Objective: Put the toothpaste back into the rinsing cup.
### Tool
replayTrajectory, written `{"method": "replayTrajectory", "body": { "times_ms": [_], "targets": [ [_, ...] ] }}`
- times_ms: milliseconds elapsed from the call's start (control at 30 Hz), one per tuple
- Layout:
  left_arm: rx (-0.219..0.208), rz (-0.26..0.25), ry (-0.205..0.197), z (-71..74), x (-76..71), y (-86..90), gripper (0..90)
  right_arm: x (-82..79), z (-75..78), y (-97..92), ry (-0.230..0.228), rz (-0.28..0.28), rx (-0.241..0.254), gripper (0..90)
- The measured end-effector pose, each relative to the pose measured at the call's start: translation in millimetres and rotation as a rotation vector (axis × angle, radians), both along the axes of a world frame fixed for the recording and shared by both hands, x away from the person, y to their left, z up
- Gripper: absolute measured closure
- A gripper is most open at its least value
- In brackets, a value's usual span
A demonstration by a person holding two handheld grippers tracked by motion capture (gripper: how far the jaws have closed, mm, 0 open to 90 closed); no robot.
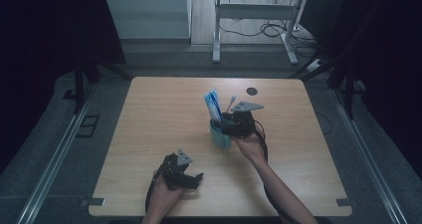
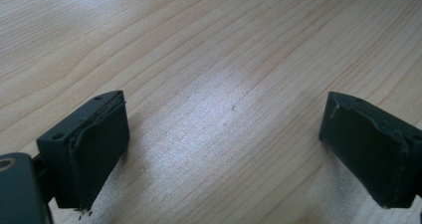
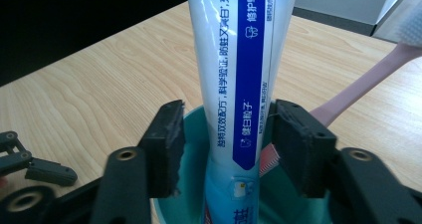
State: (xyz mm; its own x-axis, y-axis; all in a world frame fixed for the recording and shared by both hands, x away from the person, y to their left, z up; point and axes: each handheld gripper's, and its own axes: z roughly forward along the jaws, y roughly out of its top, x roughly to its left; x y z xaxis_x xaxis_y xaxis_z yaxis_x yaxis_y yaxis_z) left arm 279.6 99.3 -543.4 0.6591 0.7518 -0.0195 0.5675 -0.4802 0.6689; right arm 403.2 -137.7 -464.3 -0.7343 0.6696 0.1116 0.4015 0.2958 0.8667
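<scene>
A teal cup [image 1: 219, 136] stands near the middle of the wooden table [image 1: 164, 109]. In it stands a white and blue toothpaste tube [image 1: 213, 105] upright, with a pink toothbrush [image 1: 232, 103] leaning to the right. My right gripper [image 1: 226, 122] hovers at the cup's rim. In the right gripper view its jaws flank the tube [image 3: 239, 84] over the cup [image 3: 194, 134], with a gap at the left pad, so the right gripper [image 3: 226, 144] is open. The toothbrush handle [image 3: 368, 79] slants off to the right. My left gripper [image 1: 195, 178] rests near the front edge, open [image 2: 224, 144] over bare wood.
A dark round grommet [image 1: 252, 90] sits in the tabletop behind the cup. Beyond the far edge stand white desk legs [image 1: 217, 30] with cables on the floor. Bare wood [image 2: 199, 45] lies under the left gripper.
</scene>
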Motion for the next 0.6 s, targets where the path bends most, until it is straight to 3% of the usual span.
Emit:
{"method": "replayTrajectory", "body": {
  "times_ms": [100, 433, 600],
  "targets": [
    [0.000, 0.000, 0.000, 0.0, 0.0, 0.0, 5.6, 0.3, 1.0, 1.1, 0.014, 0.021, -0.010, 36.0],
    [0.000, 0.000, 0.000, 0.0, 0.0, 0.0, 5.7, -5.7, 9.4, 1.3, -0.007, 0.053, -0.022, 18.9],
    [0.000, 0.000, 0.000, 0.0, 0.0, 0.0, 5.7, -8.6, 11.4, 2.0, -0.012, 0.068, -0.051, 14.5]
  ]
}}
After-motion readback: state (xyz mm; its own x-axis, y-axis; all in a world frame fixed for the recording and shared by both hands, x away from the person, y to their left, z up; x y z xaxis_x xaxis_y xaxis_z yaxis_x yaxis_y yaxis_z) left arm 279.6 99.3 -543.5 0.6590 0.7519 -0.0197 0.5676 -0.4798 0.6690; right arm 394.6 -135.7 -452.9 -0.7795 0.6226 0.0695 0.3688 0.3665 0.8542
